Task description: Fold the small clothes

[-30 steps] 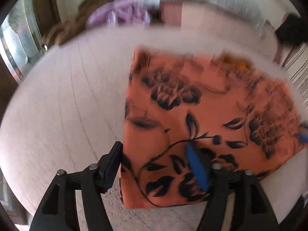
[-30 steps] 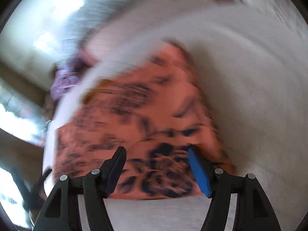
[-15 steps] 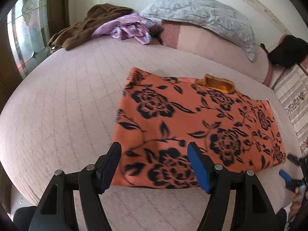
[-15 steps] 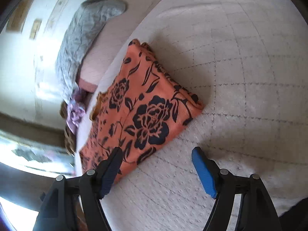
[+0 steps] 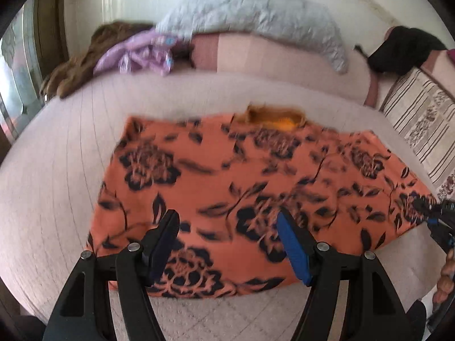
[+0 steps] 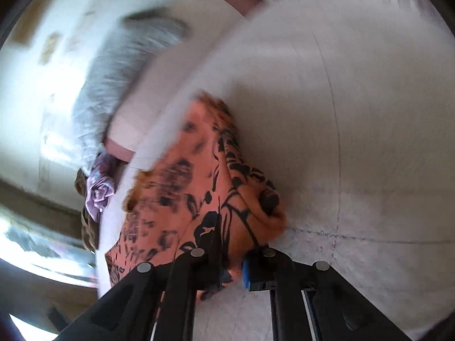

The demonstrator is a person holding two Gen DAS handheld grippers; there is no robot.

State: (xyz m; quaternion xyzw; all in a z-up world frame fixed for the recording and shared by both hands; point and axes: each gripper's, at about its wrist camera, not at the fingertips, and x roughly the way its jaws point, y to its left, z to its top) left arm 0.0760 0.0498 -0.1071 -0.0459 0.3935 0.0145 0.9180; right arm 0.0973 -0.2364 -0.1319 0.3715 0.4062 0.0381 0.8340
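Observation:
An orange garment with black flowers lies folded flat on the pale bed. My left gripper is open and hovers over the garment's near edge, holding nothing. My right gripper is shut on the garment's right end, and the cloth bunches up between its fingers. In the left wrist view the right gripper shows at the garment's right corner.
A grey pillow, a purple cloth and a brown cloth lie at the bed's head. A black item and a striped cover are at the right.
My right gripper has moved onto the garment's right end and closed on it. My left gripper stays open and has come forward over the near edge.

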